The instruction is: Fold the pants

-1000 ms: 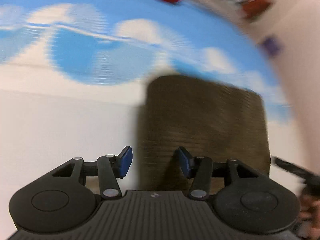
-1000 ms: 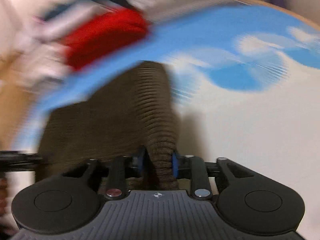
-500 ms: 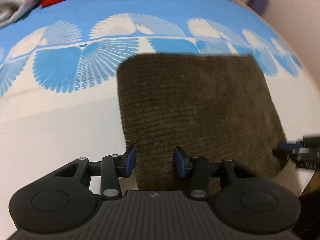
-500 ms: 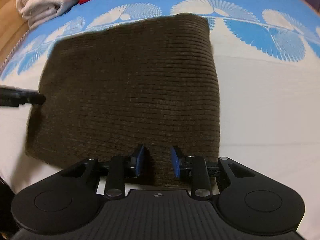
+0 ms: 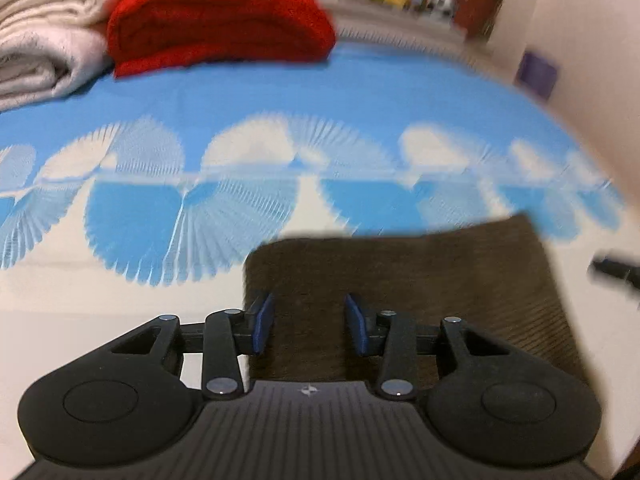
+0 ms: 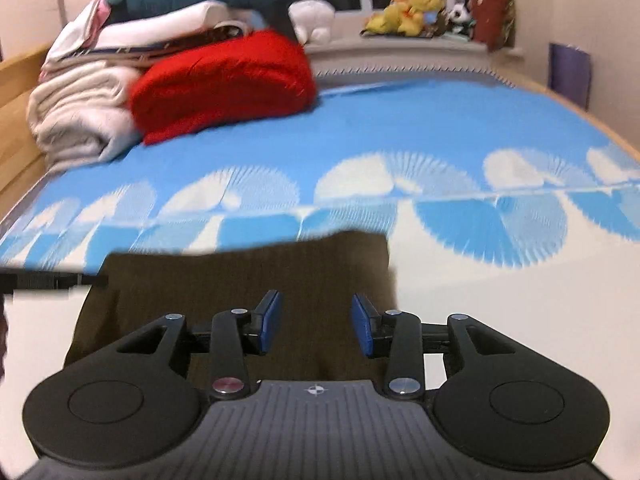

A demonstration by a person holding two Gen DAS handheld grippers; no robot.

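The brown corduroy pants (image 5: 400,272) lie folded into a flat rectangle on the blue-and-white patterned bed sheet (image 5: 280,100). My left gripper (image 5: 309,308) hovers over their near left corner; its jaws are closing, and the blue pads press on nothing. My right gripper (image 6: 316,308) hangs over the near right part of the pants (image 6: 248,280); its jaws are opening with no cloth pinched between them. Each gripper shows as a dark blur at the edge of the other's view: the right gripper (image 5: 612,268) and the left gripper (image 6: 52,280).
A folded red blanket (image 6: 224,80) and cream blankets (image 6: 80,112) are stacked at the far left of the bed. Stuffed toys (image 6: 412,8) sit on the sill behind. A wooden bed frame (image 6: 16,80) runs along the left, a wall along the right.
The right gripper had a raised fold of the pants clamped; the pants now lie flat and that gripper has let go. Both grippers have drawn back and tilted up. The left jaws have narrowed.
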